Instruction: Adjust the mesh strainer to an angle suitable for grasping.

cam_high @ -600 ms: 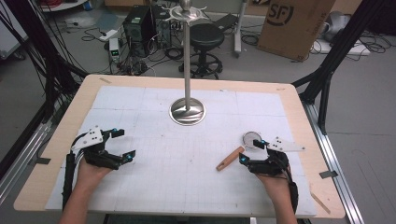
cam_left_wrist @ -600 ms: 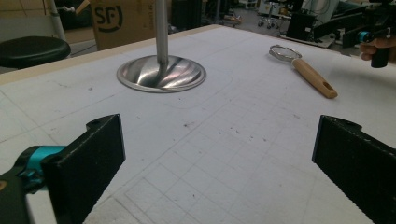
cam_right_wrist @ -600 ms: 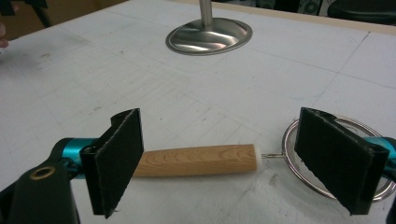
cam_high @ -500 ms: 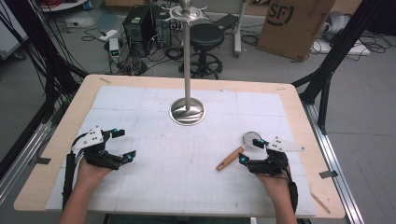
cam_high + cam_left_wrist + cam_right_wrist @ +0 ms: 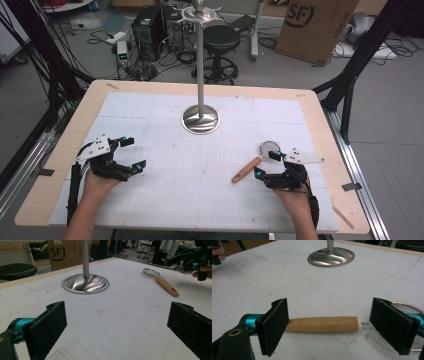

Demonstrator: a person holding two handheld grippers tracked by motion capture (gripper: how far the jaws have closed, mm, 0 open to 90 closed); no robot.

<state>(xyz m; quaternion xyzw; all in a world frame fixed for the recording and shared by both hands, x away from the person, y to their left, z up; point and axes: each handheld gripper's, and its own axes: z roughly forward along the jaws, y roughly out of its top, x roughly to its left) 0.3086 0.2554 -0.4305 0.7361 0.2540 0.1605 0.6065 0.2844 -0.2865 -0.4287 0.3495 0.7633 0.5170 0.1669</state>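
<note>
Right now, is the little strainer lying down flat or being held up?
Lying flat. The strainer rests on the table, its wooden handle between the open right tool's pads, which do not touch it.

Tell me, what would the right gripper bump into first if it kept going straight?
Probably the strainer's wooden handle. It lies crosswise on the table just ahead of the open right gripper, between its jaws. Depth is hard to judge.

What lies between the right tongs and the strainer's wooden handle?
Nothing: in the right gripper view the open right tongs frame the handle directly over bare mat.

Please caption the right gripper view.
Open right claw poised over the wooden-handled mesh strainer lying on the white table.
</note>
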